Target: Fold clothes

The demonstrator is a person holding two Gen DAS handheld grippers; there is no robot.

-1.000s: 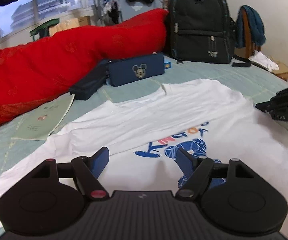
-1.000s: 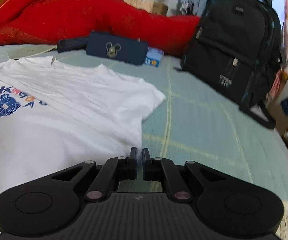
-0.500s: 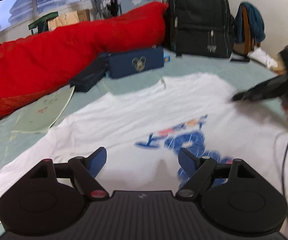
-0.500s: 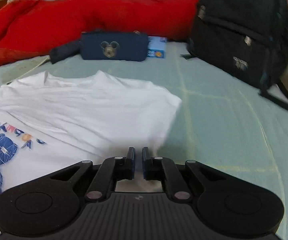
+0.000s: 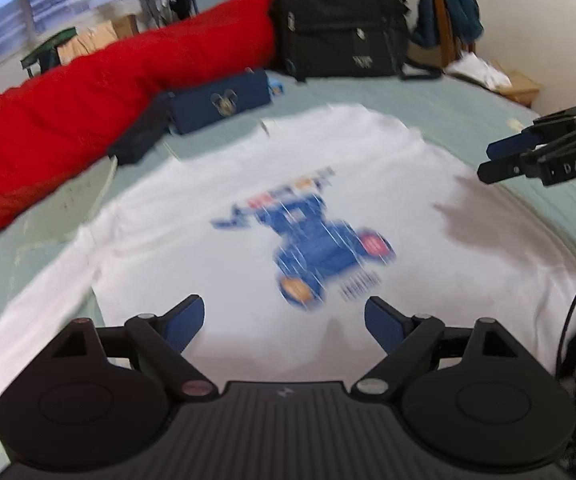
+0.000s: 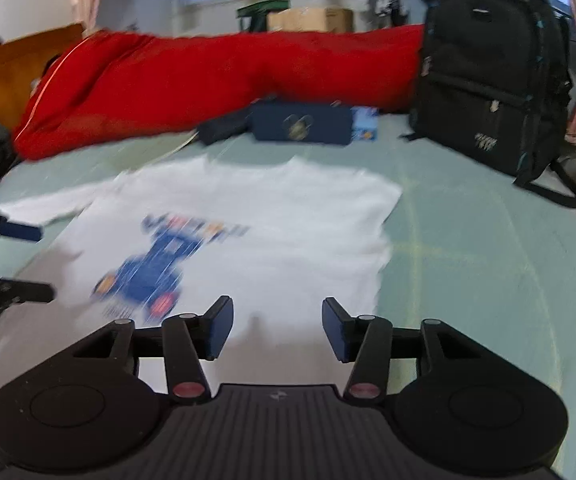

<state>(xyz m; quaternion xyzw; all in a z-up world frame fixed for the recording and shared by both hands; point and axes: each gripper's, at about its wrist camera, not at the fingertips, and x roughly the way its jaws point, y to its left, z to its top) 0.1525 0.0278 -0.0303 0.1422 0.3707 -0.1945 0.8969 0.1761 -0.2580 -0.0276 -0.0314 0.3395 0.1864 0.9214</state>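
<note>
Bed (image 6: 468, 248) with pale green cover, white T-shirt (image 6: 288, 216), red quilt (image 6: 208, 80), black backpack (image 6: 488, 72)

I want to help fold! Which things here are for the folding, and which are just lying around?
For folding: white T-shirt, left gripper, right gripper; both jaws are opening, with nothing between them.

Just lying about: red quilt, black backpack, navy pouch, green booklet.

Right hand-held gripper (image 6: 277, 327) — shut before — is opening, nothing between; left (image 5: 284, 322) widening too.
</note>
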